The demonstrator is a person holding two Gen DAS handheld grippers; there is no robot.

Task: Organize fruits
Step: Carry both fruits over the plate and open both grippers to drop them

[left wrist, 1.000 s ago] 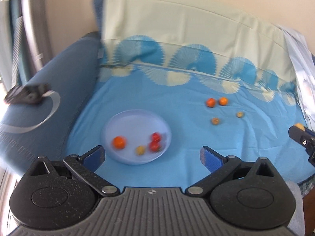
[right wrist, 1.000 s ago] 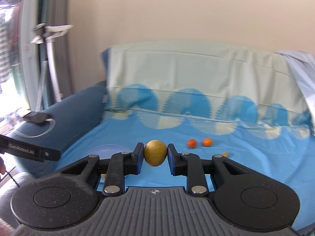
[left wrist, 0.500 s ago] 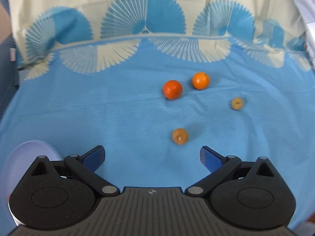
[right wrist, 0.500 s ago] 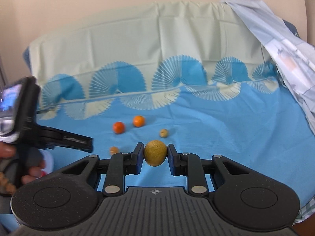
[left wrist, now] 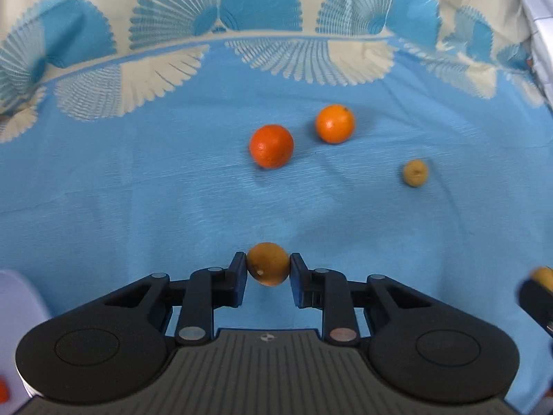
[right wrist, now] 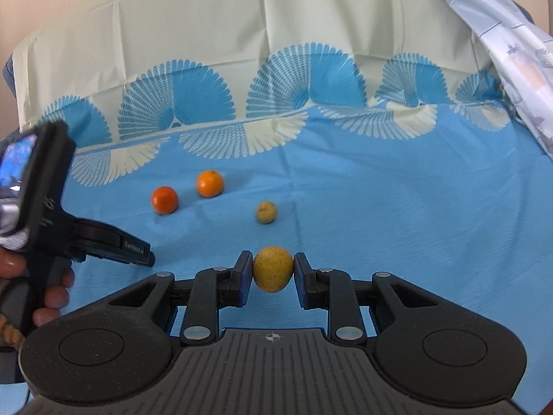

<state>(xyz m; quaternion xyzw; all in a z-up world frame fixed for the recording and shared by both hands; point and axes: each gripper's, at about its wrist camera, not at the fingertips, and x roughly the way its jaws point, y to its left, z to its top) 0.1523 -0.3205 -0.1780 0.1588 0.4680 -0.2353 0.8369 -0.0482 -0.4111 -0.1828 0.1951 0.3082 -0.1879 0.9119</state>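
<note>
Left wrist view: left tool [left wrist: 268,265] pinches a small brownish-orange round fruit [left wrist: 268,263], probably bound for the pale plate [left wrist: 17,294]; right tool [right wrist: 273,271] grips a speckled yellow fruit [right wrist: 273,273] above the blue bedsheet [right wrist: 397,207].

Left wrist view: we see pale bowl [left wrist: 20,297] cut by left edge, orange-red fruit [left wrist: 2,389] inside barely showing; right claw [left wrist: 537,297] blurred, cropped at right edge. Right wrist view: left claw [right wrist: 138,257] tips hidden.
</note>
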